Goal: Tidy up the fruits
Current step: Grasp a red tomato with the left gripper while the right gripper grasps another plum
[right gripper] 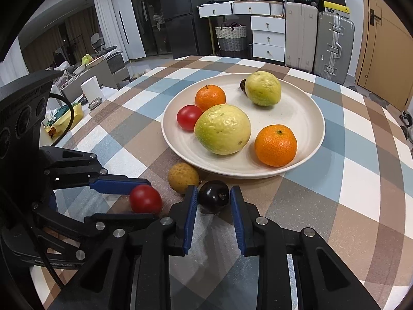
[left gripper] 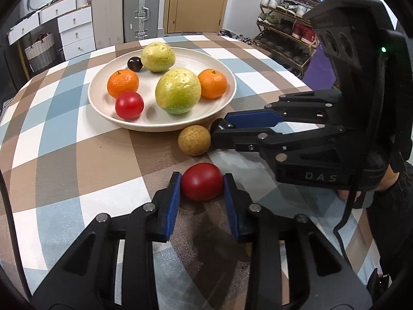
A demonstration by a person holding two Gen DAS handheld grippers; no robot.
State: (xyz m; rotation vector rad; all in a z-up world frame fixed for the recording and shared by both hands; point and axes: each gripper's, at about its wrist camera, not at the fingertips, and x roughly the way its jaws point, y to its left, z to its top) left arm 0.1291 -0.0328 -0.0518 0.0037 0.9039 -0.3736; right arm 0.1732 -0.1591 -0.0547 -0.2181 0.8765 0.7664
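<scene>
- Left wrist view: the left gripper (left gripper: pixel 202 180) has its blue-padded fingers (left gripper: pixel 173 201) pressed on both sides of a smooth red tomato-like fruit (left gripper: pixel 202 184), which sits on the checked brown, blue and white cloth of the counter (left gripper: pixel 77 155).
- Just beyond it lies a round tan, rough-skinned fruit (left gripper: pixel 194 140), close to the near rim of a wide cream-coloured plate (left gripper: pixel 98 103).
- On the plate rest two large yellow-green guava-like fruits (left gripper: pixel 178 91), two orange mandarins (left gripper: pixel 122 82), a second small red fruit (left gripper: pixel 129 105) and a small dark plum-like fruit (left gripper: pixel 134 63).
- From the right side the right gripper (left gripper: pixel 219 128) reaches in with its fingers closed on a small dark purple round fruit (left gripper: pixel 219 125), beside the tan fruit; a hand (left gripper: pixel 387 180) holds its grip.
- Right wrist view: the right gripper (right gripper: pixel 213 196) clamps the dark purple round fruit (right gripper: pixel 213 195) between its blue pads, low over the counter (right gripper: pixel 348 180) and just before the plate (right gripper: pixel 309 108).
- The tan fruit (right gripper: pixel 182 177) lies just left of it, touching or nearly touching a finger.
- Further left, the left gripper (right gripper: pixel 144 199) holds the red tomato-like fruit (right gripper: pixel 145 198); only its upper blue pad is plainly seen against the fruit.
</scene>
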